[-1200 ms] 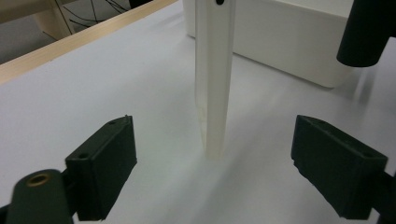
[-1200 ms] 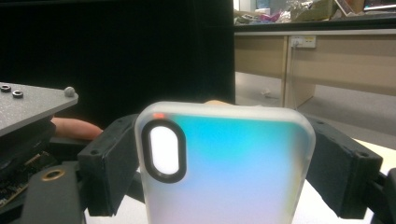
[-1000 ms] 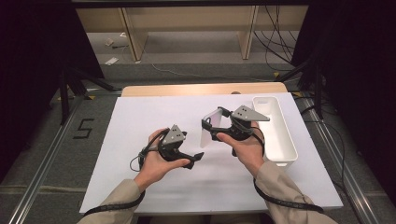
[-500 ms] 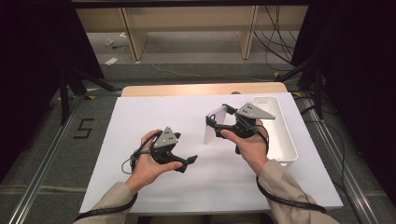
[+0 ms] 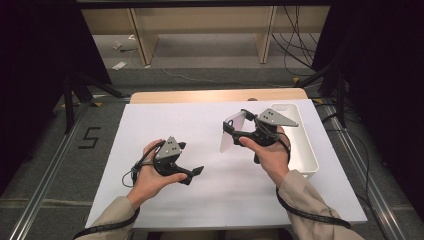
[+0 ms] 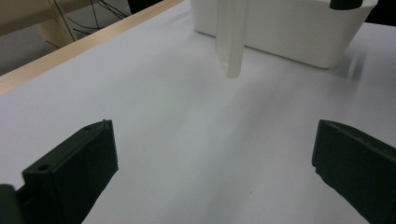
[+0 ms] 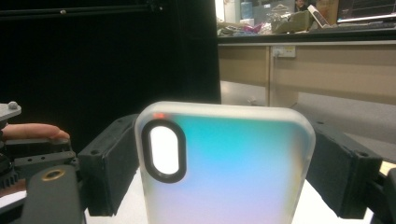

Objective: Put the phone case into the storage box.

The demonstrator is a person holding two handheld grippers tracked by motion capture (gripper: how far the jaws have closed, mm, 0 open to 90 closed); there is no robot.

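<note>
A frosted translucent phone case (image 5: 230,134) with an oval camera cutout stands upright above the white table (image 5: 210,200). My right gripper (image 5: 236,125) is shut on it, one jaw on each long edge. In the right gripper view the phone case (image 7: 233,163) stands between both black jaws of the right gripper (image 7: 226,170). My left gripper (image 5: 191,158) is open and holds nothing, low over the table to the left of the case, pointing toward it. In the left gripper view the phone case (image 6: 231,37) appears edge-on beyond the wide-apart jaws of the left gripper (image 6: 212,158).
A long white bin (image 5: 303,145) lies along the table's right side, just behind the right hand; the white bin (image 6: 289,28) sits behind the case. The table's wooden far edge (image 5: 215,95) borders the floor, and a shelf frame (image 5: 200,30) stands beyond.
My left hand has drawn away to the left, widening the gap to the case. The right gripper and the case have stayed almost in place.
</note>
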